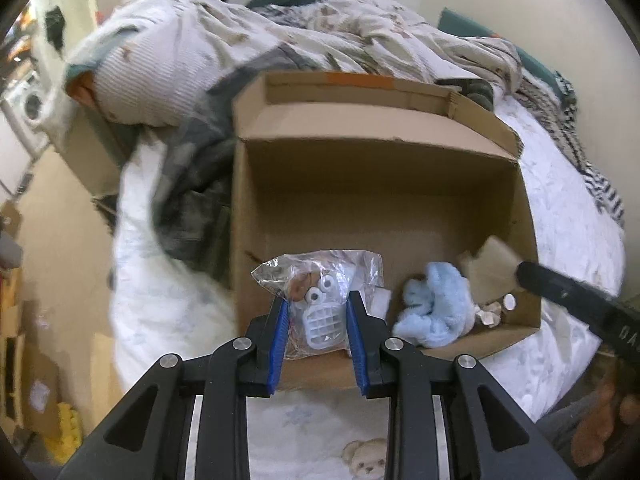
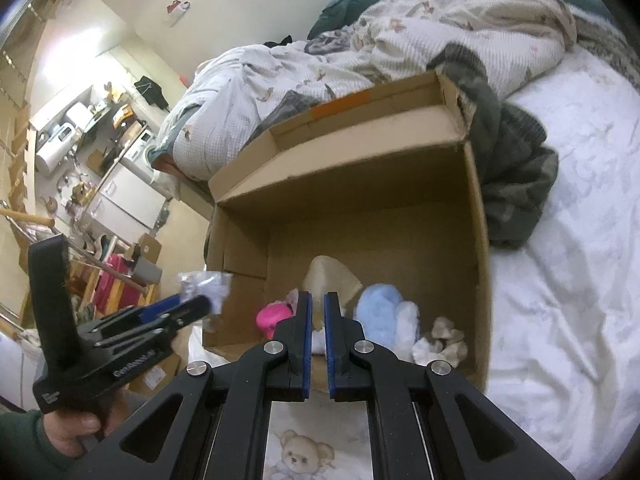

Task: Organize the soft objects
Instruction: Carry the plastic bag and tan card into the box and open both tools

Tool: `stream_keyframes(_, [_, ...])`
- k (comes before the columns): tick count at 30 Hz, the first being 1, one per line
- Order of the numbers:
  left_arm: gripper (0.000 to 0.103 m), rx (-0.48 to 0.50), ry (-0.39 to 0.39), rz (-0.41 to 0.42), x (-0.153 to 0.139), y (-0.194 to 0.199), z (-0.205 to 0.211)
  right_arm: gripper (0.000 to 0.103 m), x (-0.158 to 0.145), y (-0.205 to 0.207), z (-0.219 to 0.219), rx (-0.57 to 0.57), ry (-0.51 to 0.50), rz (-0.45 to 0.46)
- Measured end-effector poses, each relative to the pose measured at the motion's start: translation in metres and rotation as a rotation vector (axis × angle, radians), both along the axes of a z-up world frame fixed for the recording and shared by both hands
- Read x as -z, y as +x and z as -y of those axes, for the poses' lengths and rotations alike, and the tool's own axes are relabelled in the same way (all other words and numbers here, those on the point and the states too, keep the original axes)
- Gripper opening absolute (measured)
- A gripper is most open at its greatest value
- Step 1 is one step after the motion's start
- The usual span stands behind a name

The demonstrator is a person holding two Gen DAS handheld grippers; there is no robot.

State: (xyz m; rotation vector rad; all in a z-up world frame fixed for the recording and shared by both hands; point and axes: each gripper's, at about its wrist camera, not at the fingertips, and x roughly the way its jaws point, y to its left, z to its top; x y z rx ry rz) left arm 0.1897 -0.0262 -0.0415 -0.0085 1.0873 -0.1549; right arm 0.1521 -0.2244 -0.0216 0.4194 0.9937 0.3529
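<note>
An open cardboard box stands on the bed. My left gripper is shut on a clear plastic bag with a white googly-eyed toy, held at the box's near edge. A light blue plush lies in the box's near right corner. In the right wrist view the box holds the blue plush, a pink toy, a beige-white plush and a cream piece. My right gripper is nearly closed and empty above the box's near edge. The left gripper shows there, with the bag.
A rumpled patterned duvet and a grey-green blanket lie behind and beside the box. The white bedsheet spreads to the right. A teddy-bear print is on the sheet near me. A cluttered room lies left.
</note>
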Motion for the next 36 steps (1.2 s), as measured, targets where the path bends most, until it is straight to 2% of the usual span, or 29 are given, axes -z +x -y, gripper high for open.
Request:
stream_keyframes(5, [0.025, -0.036, -0.045, -0.035, 0.021, 0.004, -0.002, 0.007, 0.023, 0.002, -0.014, -0.029, -0.034, -0.050])
stream_keyframes(8, [0.025, -0.018, -0.012, -0.038, 0.026, 0.005, 0.002, 0.007, 0.034, 0.004, -0.022, -0.059, -0.060, -0.073])
stream_keyframes(14, [0.025, -0.015, -0.009, -0.092, 0.040, 0.005, 0.006, 0.008, 0.053, 0.006, -0.031, -0.083, -0.069, -0.128])
stream_keyframes(28, [0.026, -0.028, -0.002, -0.110, 0.046, 0.008, 0.007, 0.008, 0.062, 0.009, -0.026, -0.042, -0.067, -0.165])
stream_keyframes(33, [0.032, 0.005, 0.016, -0.105, 0.045, 0.006, 0.013, 0.011, 0.060, 0.008, -0.019, -0.021, -0.037, -0.158])
stream_keyframes(36, [0.045, 0.011, 0.012, -0.089, 0.041, 0.004, 0.015, 0.017, 0.060, 0.008, -0.014, 0.007, -0.025, -0.160])
